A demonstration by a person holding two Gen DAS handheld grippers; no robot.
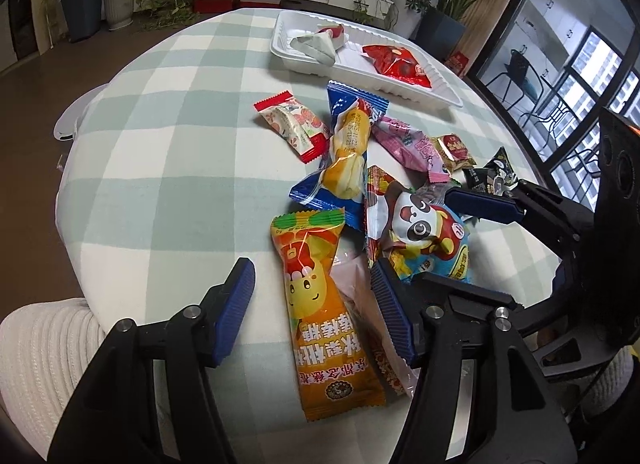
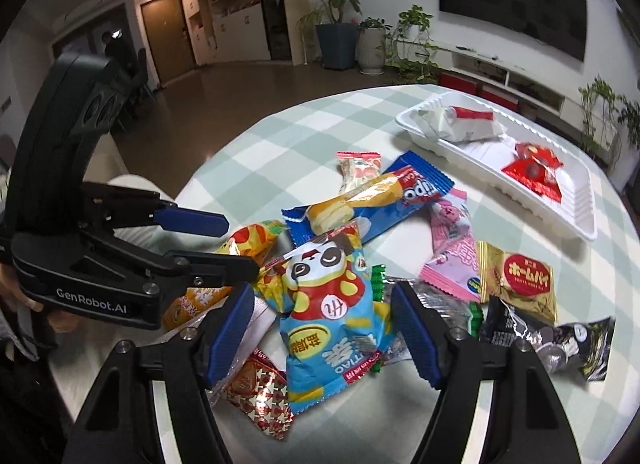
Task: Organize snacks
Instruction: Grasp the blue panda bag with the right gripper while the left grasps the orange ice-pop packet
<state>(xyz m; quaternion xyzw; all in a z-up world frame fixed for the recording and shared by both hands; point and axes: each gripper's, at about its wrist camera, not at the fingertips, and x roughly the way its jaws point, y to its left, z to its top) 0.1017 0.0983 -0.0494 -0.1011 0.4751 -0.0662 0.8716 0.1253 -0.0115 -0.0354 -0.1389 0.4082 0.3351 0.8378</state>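
A pile of snack packets lies on the checked tablecloth [image 1: 180, 168]. My left gripper [image 1: 312, 284] is open, its blue pads on either side of an orange lollipop packet [image 1: 320, 304] without pressing it. My right gripper [image 2: 324, 300] is open too, straddling a blue panda packet [image 2: 332, 304]. That panda packet [image 1: 420, 232] also shows in the left wrist view, under a blue right-gripper finger [image 1: 480, 204]. A white tray [image 1: 400, 92] [image 2: 576, 204] at the far side holds a red packet [image 2: 534, 172] and a white-and-red one [image 2: 468, 120].
Around the pile lie a blue cake packet [image 1: 340, 168], a pink packet [image 2: 452, 248], a gold biscuit packet [image 2: 524, 276] and a black packet [image 2: 560, 344]. Bare cloth stretches left of the pile. The round table's edge curves close on the left, with floor and potted plants beyond.
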